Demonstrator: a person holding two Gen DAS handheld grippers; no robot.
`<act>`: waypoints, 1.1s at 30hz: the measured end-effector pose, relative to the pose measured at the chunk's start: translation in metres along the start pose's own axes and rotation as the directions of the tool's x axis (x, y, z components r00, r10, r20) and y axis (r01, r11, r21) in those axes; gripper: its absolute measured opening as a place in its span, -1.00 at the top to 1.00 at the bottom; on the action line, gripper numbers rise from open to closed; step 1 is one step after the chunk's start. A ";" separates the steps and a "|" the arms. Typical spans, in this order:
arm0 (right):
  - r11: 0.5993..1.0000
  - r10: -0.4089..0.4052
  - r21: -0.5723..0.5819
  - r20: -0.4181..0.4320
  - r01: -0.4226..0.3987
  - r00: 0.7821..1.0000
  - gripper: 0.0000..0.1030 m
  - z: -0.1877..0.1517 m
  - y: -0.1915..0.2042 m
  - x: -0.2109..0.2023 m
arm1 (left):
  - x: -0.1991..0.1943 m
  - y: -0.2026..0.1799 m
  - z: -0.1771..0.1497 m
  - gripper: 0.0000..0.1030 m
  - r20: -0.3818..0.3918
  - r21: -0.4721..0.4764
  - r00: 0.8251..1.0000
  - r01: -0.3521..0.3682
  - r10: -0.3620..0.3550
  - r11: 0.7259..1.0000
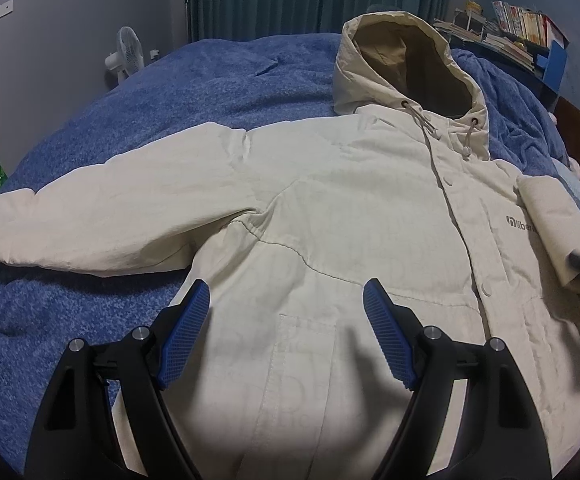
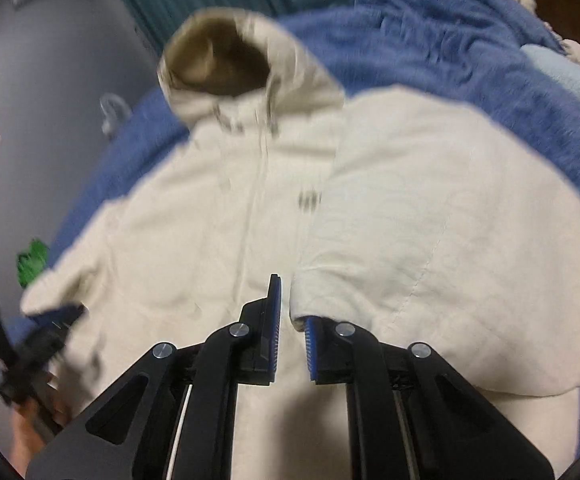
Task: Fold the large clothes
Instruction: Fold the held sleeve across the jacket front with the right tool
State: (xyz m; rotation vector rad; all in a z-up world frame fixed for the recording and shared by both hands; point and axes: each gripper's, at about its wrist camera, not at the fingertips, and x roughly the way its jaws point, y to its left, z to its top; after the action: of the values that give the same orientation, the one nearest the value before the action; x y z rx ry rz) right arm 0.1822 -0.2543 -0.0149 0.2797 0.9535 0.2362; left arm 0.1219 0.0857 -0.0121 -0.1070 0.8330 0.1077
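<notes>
Blue blanket [image 1: 90,92] covers bed; cream hooded jacket [image 1: 330,208] lies front-up on it. Right sleeve [image 2: 430,220] folded across chest. Left hand-held gripper [image 1: 286,304] spread above hem. Right hand-held gripper [image 2: 292,312] apparently pinching sleeve cuff; view blurred.

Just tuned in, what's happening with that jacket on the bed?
A person is folding a cream hooded jacket laid front-up on a blue blanket. The right hand-held gripper is shut on the cuff of one sleeve, which is folded across the chest. The left hand-held gripper hangs open above the lower front, holding nothing. The other sleeve lies stretched out to the side, not yet folded.
</notes>
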 end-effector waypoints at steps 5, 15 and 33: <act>0.998 0.038 0.047 -0.068 -0.035 0.997 0.44 -0.004 -0.012 0.015 | 0.004 -0.001 -0.001 -0.46 -0.014 0.004 1.000 0.006 -0.006 1.000; 0.944 0.069 0.325 -0.033 -0.055 0.997 -0.45 -0.034 -0.053 -0.035 | 0.005 0.001 -0.003 -0.46 -0.024 -0.003 1.000 0.011 -0.011 1.000; 0.791 -0.108 0.611 0.116 0.014 0.987 -0.42 -0.045 -0.164 -0.092 | 0.005 -0.001 -0.005 -0.46 -0.028 0.011 1.000 0.001 0.000 1.000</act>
State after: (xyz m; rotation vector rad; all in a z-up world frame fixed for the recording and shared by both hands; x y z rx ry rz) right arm 0.1057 -0.4315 -0.0247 0.8531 0.8693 -0.1664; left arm 0.1211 0.0843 -0.0190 -0.0982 0.8618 0.1010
